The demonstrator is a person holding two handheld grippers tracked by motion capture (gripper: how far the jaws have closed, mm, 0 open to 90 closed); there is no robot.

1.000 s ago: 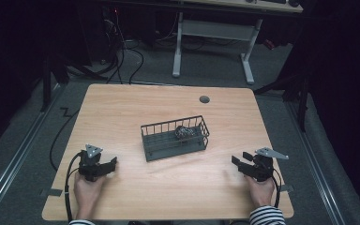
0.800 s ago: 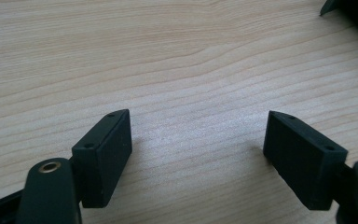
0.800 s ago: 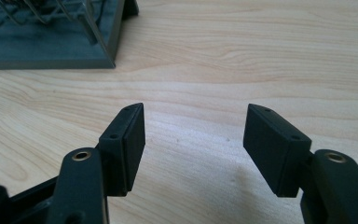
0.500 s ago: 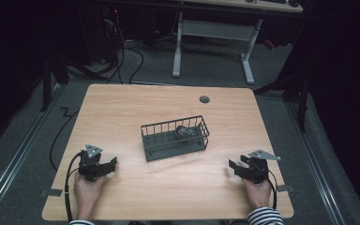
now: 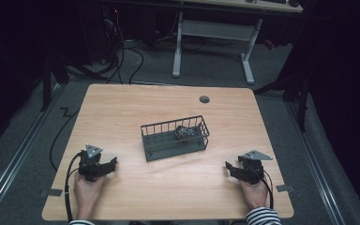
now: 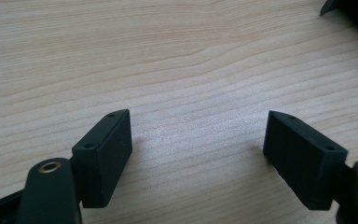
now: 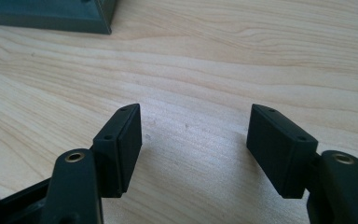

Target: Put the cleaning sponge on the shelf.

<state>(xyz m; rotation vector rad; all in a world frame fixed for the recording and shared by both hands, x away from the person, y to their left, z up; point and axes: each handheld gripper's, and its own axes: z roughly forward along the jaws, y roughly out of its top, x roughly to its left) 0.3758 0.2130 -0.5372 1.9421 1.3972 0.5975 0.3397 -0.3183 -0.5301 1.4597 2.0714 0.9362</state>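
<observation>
Wire basket [image 5: 175, 139] mid-table betw. both tools, left gripper [image 5: 108, 165] jaws apart, right gripper [image 5: 230, 169] just opening, empty

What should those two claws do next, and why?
Probably the right gripper should reach toward the wire basket, which holds a small dark object. Its jaws have just been opening with nothing between them, and the left gripper rests open on the bare table.

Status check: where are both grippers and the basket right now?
Left gripper open, empty, low over wooden table. Right gripper empty, jaws just been opening. Dark wire basket mid-table between them, small dark object inside. Nothing in the way.
</observation>
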